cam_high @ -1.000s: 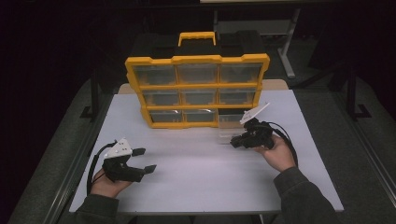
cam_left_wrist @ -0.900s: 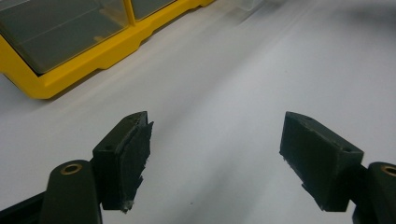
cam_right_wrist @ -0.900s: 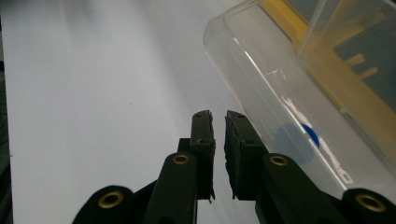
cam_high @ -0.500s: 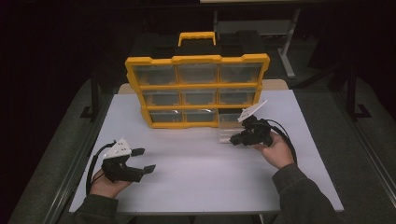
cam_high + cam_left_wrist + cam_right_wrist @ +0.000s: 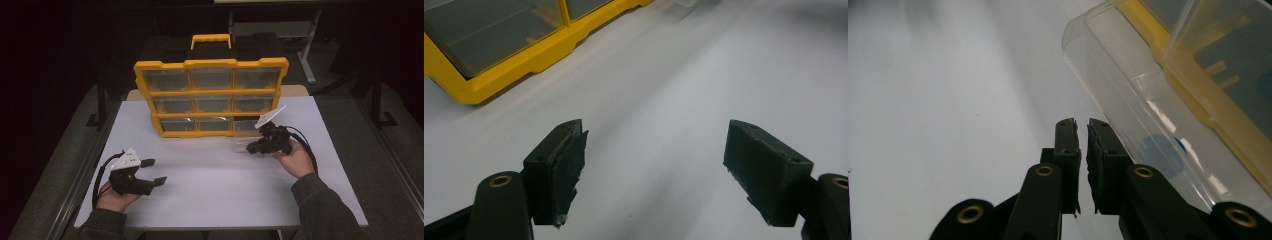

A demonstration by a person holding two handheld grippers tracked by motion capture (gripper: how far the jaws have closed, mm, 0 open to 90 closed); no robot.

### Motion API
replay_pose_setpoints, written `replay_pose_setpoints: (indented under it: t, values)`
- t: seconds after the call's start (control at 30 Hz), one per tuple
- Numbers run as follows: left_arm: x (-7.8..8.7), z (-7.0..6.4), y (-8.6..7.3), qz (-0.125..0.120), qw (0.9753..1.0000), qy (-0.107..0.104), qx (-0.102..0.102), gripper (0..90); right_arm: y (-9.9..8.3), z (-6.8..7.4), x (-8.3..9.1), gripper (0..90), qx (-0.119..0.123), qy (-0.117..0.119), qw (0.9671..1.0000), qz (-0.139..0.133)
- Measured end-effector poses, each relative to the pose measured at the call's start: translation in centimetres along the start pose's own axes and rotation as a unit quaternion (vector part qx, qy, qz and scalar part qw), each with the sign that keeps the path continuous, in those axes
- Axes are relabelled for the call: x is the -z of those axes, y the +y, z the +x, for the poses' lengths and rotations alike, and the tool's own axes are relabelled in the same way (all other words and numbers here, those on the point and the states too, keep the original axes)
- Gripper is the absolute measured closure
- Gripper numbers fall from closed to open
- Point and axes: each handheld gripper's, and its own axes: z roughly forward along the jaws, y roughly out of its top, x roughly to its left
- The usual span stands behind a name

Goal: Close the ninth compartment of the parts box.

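Clear drawer [image 5: 246,127], right gripper [image 5: 254,148] backed off

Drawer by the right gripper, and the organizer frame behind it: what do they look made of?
Drawer: looks like clear, glossy plastic; the table and the yellow edge show through its wall, and it carries bright streaks of glare. Frame: looks like opaque yellow moulded plastic, with rounded corners and a dull sheen, though the dim light leaves its finish open. The right gripper is shut beside the drawer.

White table [image 5: 215,195] bears a yellow drawer organizer [image 5: 210,95] and clear drawer [image 5: 245,126]
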Motion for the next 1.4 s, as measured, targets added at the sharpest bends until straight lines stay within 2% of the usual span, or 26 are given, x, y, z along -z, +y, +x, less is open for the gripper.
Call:
replay_pose_setpoints:
  t: [1.4]
  values:
    - [0.2,0.0,-0.1,-0.001,1.0000,0.003,0.004,24.1,1.3,-1.8,-0.1,81.7,-0.010,-0.014,0.9998,0.005]
